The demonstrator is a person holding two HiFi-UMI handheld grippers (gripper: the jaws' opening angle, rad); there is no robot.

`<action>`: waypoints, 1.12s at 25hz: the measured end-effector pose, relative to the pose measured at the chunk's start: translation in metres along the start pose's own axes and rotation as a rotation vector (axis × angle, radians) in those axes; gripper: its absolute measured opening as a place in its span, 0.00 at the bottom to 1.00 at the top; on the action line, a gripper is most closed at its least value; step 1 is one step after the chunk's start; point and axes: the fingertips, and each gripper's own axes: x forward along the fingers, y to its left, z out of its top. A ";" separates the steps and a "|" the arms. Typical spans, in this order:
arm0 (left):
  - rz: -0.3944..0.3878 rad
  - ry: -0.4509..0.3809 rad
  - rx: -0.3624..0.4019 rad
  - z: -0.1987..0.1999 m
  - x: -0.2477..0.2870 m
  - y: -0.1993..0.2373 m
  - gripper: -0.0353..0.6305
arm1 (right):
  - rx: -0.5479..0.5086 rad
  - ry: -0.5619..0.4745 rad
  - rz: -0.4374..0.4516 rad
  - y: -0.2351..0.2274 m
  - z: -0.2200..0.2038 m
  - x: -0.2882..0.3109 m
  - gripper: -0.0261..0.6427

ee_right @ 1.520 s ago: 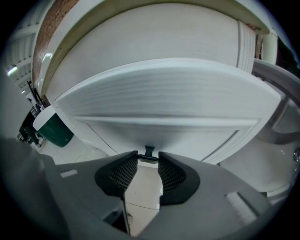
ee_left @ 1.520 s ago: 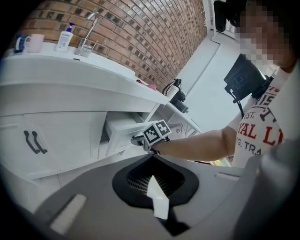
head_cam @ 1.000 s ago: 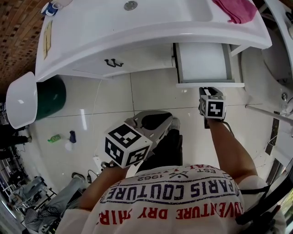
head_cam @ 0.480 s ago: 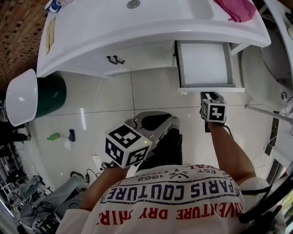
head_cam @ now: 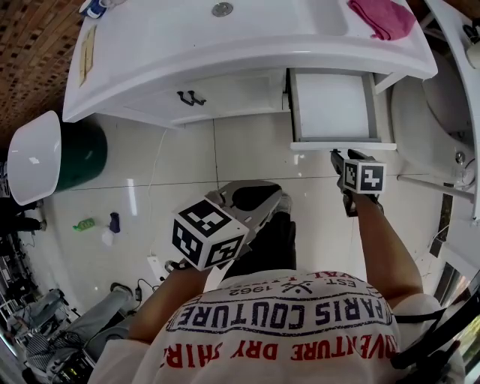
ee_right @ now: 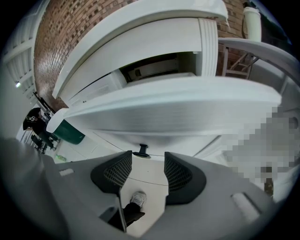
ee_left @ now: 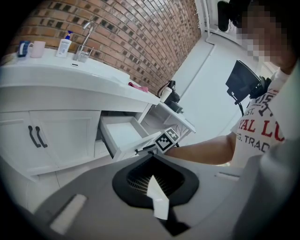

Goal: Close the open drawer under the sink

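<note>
Vs. a sec ago my right claw has slid a bit to the right along the drawer front and sits just short of it. The left claw hasn't budged, low by my legs.

Right claw: jaws spread, nothing between them. The small dark drawer handle is just ahead of the gap, not touched.

Left claw: pads pressed together, holding nothing.

The white rectangular drawer is still pulled well out from under the white sink cabinet, at its right end. Its inside is bare and its front panel faces me. A pink cloth lies on the sink surface above it.
</note>
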 end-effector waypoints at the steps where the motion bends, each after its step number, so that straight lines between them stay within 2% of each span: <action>1: 0.000 -0.005 0.008 0.001 -0.001 -0.004 0.04 | 0.019 -0.013 0.016 -0.002 0.001 -0.011 0.35; 3: 0.001 -0.019 0.028 0.004 -0.003 -0.016 0.04 | 0.047 -0.071 0.065 0.003 0.008 -0.041 0.28; 4: 0.003 -0.027 0.040 0.005 -0.005 -0.023 0.04 | 0.040 -0.110 0.092 0.010 0.012 -0.060 0.19; 6: 0.012 -0.045 0.064 0.004 -0.009 -0.041 0.04 | -0.005 -0.186 0.155 0.031 0.017 -0.102 0.07; 7: 0.017 -0.055 0.076 0.002 -0.013 -0.052 0.04 | -0.032 -0.214 0.196 0.044 0.015 -0.124 0.05; 9: 0.024 -0.079 0.097 -0.005 -0.023 -0.081 0.04 | -0.091 -0.250 0.278 0.074 0.002 -0.172 0.05; 11: 0.031 -0.109 0.121 -0.017 -0.034 -0.116 0.04 | -0.186 -0.285 0.323 0.100 -0.021 -0.222 0.05; 14: 0.040 -0.170 0.177 -0.039 -0.046 -0.174 0.04 | -0.375 -0.364 0.303 0.122 -0.058 -0.294 0.05; 16: 0.047 -0.199 0.202 -0.063 -0.055 -0.218 0.04 | -0.441 -0.394 0.316 0.133 -0.095 -0.341 0.05; 22: 0.058 -0.229 0.229 -0.143 -0.080 -0.346 0.04 | -0.530 -0.427 0.358 0.167 -0.214 -0.457 0.05; 28: 0.059 -0.234 0.266 -0.173 -0.103 -0.420 0.04 | -0.517 -0.427 0.430 0.195 -0.268 -0.526 0.05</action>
